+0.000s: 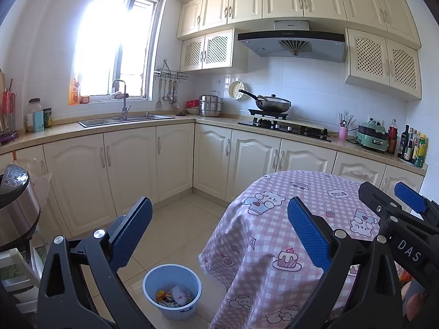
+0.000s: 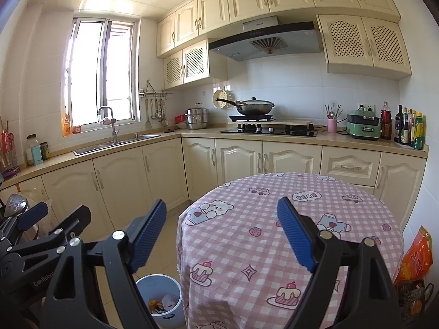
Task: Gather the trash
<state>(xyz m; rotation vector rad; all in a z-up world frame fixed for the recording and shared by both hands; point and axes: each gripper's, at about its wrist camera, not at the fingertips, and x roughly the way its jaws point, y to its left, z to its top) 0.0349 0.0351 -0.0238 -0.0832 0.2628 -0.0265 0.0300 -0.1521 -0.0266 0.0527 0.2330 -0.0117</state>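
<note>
The blue trash bin (image 1: 172,292) stands on the tiled floor at the foot of the round bench with the pink checked tablecloth (image 1: 274,219), at about 7 o'clock from it; the left wrist view shows its whole rim and the wrappers and crumpled white paper (image 1: 179,293) inside, while in the right wrist view the bin (image 2: 162,301) is partly cut off by a tong finger. The left tongs (image 1: 219,233) are spread wide with nothing between the blue pads, and so are the right tongs (image 2: 221,235). Only the right view shows the orange snack bag (image 2: 415,257) at 3 o'clock of the bench, half hidden behind the tablecloth; its print is too blurred to read. Only the left view shows the steel rice cooker (image 1: 16,205) clearly at 9 o'clock.
</note>
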